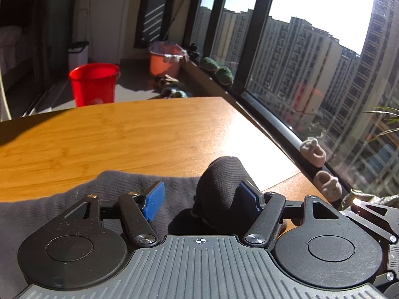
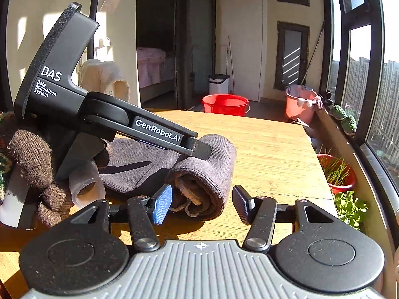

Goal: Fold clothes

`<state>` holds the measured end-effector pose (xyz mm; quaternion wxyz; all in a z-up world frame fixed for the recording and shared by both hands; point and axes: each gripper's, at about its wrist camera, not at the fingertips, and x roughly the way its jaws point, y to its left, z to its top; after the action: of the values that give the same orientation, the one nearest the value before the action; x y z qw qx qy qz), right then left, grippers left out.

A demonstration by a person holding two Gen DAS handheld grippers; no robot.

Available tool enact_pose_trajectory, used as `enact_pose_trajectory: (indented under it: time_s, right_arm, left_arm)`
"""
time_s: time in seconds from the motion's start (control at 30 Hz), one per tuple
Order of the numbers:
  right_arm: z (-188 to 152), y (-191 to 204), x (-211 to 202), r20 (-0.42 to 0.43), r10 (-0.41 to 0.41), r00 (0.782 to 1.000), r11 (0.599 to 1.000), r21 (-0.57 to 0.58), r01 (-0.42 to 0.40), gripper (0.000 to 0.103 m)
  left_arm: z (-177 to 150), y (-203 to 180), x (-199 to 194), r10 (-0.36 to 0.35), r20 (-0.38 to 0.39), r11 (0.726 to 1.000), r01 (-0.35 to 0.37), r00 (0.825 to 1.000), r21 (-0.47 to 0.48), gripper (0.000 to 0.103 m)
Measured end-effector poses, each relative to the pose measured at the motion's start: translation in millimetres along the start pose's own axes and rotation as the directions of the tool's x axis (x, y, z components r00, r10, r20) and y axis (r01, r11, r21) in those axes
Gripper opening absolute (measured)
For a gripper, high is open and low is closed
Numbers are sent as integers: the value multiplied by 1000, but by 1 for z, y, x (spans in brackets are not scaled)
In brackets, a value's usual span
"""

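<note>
A dark grey ribbed knit garment (image 2: 159, 164) lies on the wooden surface (image 2: 274, 154) in the lower middle of the right wrist view, its right end rolled or folded over into a thick tube (image 2: 214, 169) whose open end shows paler inner layers and a loose cord. In the left wrist view the same cloth fills the lower left, with a raised hump (image 1: 222, 182) at centre.

The left tool (image 1: 202, 199) stands wide, its blue pads apart; the hump sits against the right-hand pad but is not pinched. The right tool (image 2: 202, 205) is also wide and holds nothing, with the roll's open end just beyond and between its fingers.

The fabric looks soft, light and limp, thick enough to spring back once released, so the roll will probably loosen unless pinned. A firm pinch through all layers at the roll's end or along a folded edge should hold best; a single outer layer would likely just peel away. The ribbed knit should give the pads good friction
</note>
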<state>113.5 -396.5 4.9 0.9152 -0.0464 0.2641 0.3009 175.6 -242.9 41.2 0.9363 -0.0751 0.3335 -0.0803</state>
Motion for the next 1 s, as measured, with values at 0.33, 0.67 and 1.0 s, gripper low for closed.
enact_pose_trajectory:
  time_s: [0.33,0.67,1.0]
  right_arm:
    - [5,-51,16,27,94,995,925,366,-97,56]
    - [1,-25,44,9,220,975,845,497,-195,65]
    - [10,-14,27,-8,178,984,903,400,-160,41]
  left_arm:
    - [-16,48,-9,7,-10,990,-9,1000,-138,80]
    - [-27,67,-21,79,-7,987,-79,997,-137,70]
    - [-23,63,-29,76,0,989,-75,997,-125,72]
